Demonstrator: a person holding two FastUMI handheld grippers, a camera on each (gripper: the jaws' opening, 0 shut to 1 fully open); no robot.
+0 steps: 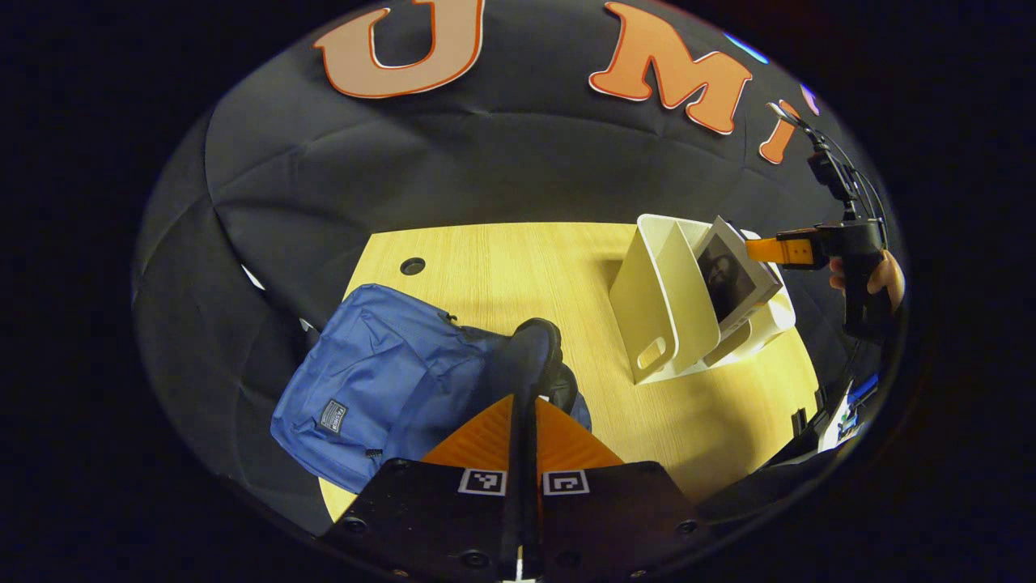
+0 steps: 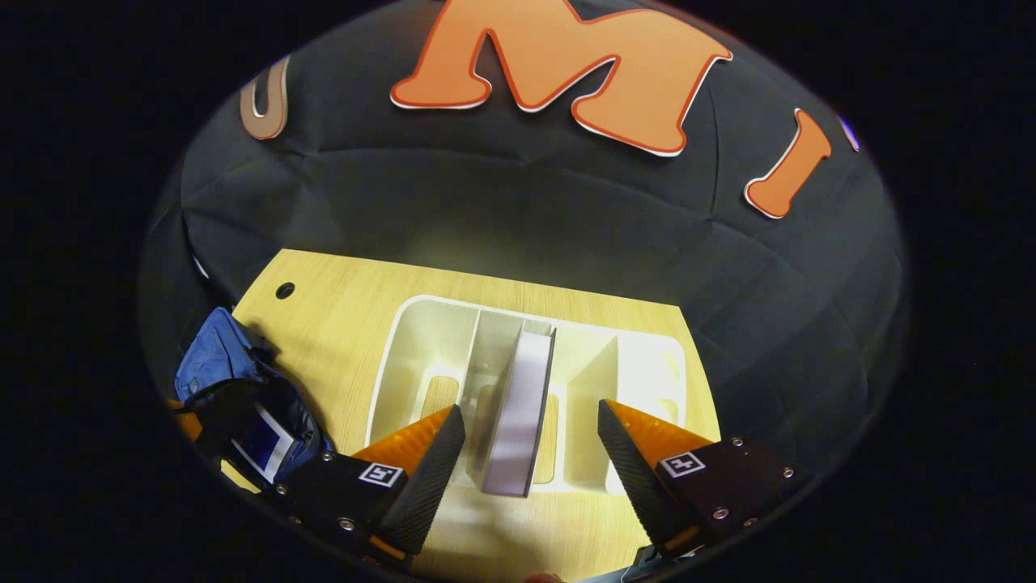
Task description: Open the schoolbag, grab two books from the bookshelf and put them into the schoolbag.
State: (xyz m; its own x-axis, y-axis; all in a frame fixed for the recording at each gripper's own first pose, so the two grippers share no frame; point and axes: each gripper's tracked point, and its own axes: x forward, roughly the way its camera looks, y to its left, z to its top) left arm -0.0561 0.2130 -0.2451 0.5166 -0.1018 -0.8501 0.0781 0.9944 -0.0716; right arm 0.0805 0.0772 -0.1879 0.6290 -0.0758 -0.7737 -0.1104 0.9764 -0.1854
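Wooden table (image 2: 340,324) against black cloth: left gripper (image 1: 522,421) pinches the schoolbag (image 1: 372,380) flap open, one book (image 2: 263,444) seemingly inside; right gripper (image 2: 526,453) hangs spread astride the second book (image 2: 522,405) in the bookshelf (image 2: 405,356), next needing closure and lift.

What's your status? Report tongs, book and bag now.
Left tongs shut on the blue fabric schoolbag, holding it open. Right tongs open, straddling the upright grey-edged book in the white plastic bookshelf. Nothing in the way.
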